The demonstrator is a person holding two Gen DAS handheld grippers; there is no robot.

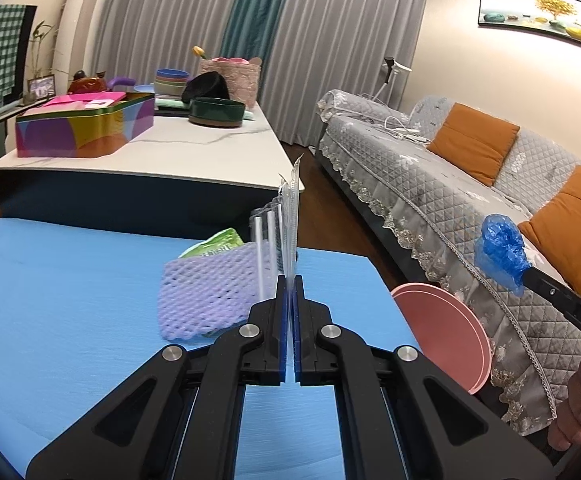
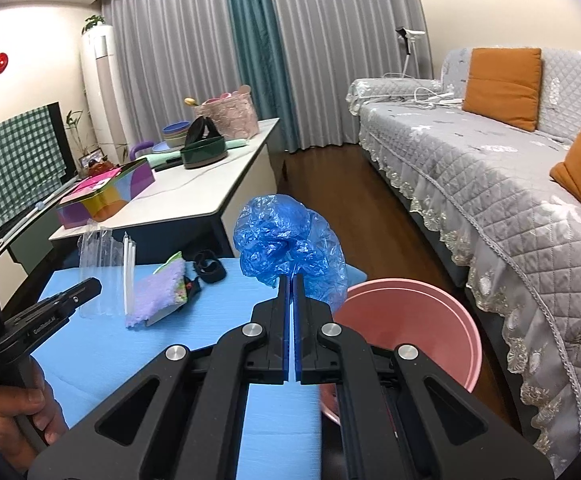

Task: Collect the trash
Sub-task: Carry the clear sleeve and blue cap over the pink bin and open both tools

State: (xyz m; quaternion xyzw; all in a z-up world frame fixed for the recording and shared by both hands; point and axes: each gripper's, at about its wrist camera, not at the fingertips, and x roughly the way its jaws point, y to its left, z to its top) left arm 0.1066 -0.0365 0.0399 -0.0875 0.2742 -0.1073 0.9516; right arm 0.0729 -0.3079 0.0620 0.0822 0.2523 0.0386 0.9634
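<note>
My left gripper (image 1: 290, 282) is shut on a clear plastic wrapper with white sticks (image 1: 280, 236) and holds it upright above the blue mat (image 1: 70, 300); the wrapper also shows in the right wrist view (image 2: 106, 272). My right gripper (image 2: 291, 280) is shut on a crumpled blue plastic bag (image 2: 286, 236), held beside the pink bin (image 2: 422, 320). The bag also shows in the left wrist view (image 1: 500, 250). A purple foam net (image 1: 206, 296) lies on the mat over a green packet (image 1: 214, 242). The pink bin's rim (image 1: 446, 324) shows at the mat's right edge.
A black strap (image 2: 209, 266) lies at the mat's far edge. A white marble table (image 1: 194, 148) behind holds a colourful tin (image 1: 86, 126), bowls and a basket. A grey sofa (image 2: 490, 168) with orange cushions runs along the right, with wooden floor between.
</note>
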